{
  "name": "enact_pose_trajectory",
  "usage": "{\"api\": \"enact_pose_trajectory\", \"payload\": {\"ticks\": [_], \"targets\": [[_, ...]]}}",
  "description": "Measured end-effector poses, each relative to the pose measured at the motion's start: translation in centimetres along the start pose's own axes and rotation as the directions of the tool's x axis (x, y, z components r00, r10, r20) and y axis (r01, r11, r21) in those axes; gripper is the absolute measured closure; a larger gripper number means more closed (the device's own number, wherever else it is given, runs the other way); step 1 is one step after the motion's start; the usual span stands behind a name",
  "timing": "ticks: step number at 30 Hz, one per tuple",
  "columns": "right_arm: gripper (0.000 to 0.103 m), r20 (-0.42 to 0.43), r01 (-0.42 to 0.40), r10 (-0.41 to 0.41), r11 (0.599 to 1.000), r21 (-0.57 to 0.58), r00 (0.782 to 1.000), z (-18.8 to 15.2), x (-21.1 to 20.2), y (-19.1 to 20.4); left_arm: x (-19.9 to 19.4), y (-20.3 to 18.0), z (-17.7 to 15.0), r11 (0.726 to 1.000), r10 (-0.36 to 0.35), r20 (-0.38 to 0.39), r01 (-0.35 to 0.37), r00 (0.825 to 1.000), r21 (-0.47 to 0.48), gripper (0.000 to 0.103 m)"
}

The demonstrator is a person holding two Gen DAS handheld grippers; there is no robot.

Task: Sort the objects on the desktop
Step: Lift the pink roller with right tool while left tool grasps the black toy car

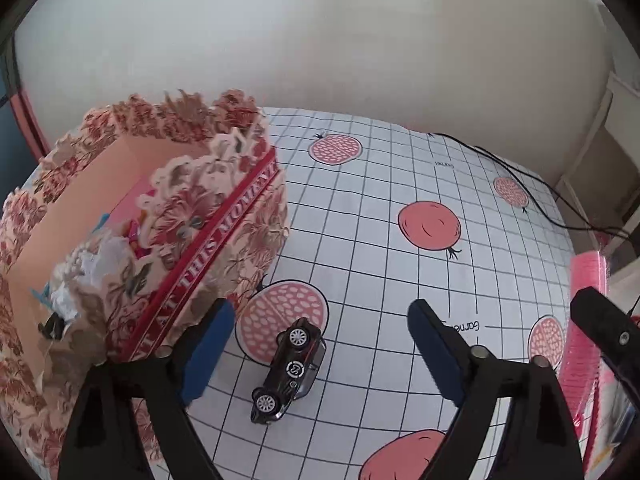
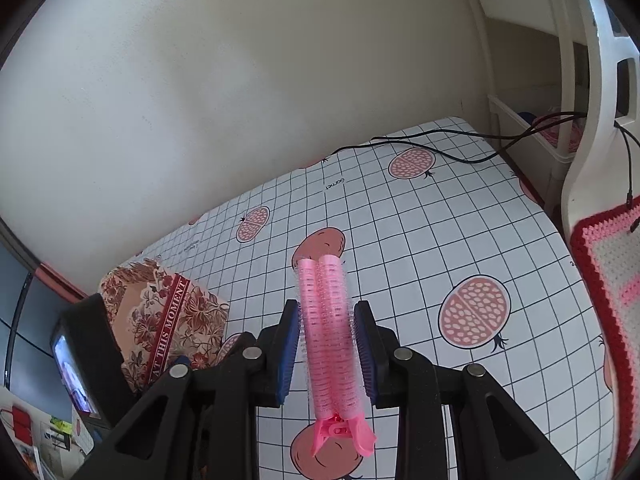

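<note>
Left wrist view: left gripper (image 1: 320, 344) stood wide, blue pads (image 1: 208, 350) touching nothing, with the small black die-cast toy car (image 1: 289, 370) lying on its side on the cloth between them. The car door bore a round emblem, not legible. Just left sat the floral-print cardboard box (image 1: 224, 256), its red band reading "AT THIS MOMENT", with crumpled white paper and pink bits inside. The surface was a white grid-pattern tablecloth (image 1: 380, 264) with pink pomegranate prints and the small word "Garnet". A black cable (image 1: 520, 184) ran along its far edge under a plain cream wall. Right wrist view: right gripper (image 2: 327, 354) was narrow, pads clamped on the pink bristled hair-roller clip (image 2: 328, 344), held off the same cloth. The box sat lower left, its band reading "AT THIS MOMENT". A crocheted red-and-pink mat (image 2: 608, 292) lay at the right edge, beside white furniture.
</note>
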State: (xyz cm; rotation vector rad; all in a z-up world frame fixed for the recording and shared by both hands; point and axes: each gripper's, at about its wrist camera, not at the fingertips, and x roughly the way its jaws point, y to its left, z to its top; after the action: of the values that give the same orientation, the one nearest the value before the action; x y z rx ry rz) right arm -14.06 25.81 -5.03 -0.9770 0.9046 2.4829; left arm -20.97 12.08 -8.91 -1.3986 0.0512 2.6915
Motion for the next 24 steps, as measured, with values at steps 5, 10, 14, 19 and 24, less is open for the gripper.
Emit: {"api": "enact_pose_trajectory", "payload": {"ticks": [5, 10, 14, 19, 24], "targets": [[0.073, -0.015, -0.007, 0.008, 1.0, 0.018, 1.0, -0.3, 0.7, 0.1, 0.6, -0.4, -0.4, 1.0, 0.004, -0.008, -0.004, 1.0, 0.023, 0.017], [0.073, -0.024, -0.021, 0.022, 0.999, 0.038, 0.999, -0.5, 1.1, 0.5, 2.0, 0.8, -0.6, 0.999, -0.036, -0.064, 0.034, 0.997, -0.04, 0.033], [0.074, -0.026, -0.023, 0.023, 0.999, 0.026, 0.999, -0.6, 1.3, 1.3, 2.6, 1.5, -0.8, 0.997, -0.055, -0.09, 0.049, 0.994, -0.066, 0.05], [0.074, -0.03, -0.023, 0.024, 1.0, 0.016, 0.999, -0.8, 1.4, 1.9, 2.8, 2.0, -1.0, 0.995, -0.062, -0.113, 0.052, 0.992, -0.086, 0.064], [0.074, -0.023, -0.03, 0.03, 0.999, 0.013, 0.999, -0.8, 1.0, 2.2, 2.9, 1.9, -1.4, 0.997, -0.042, -0.127, 0.032, 0.991, -0.076, 0.064]]}}
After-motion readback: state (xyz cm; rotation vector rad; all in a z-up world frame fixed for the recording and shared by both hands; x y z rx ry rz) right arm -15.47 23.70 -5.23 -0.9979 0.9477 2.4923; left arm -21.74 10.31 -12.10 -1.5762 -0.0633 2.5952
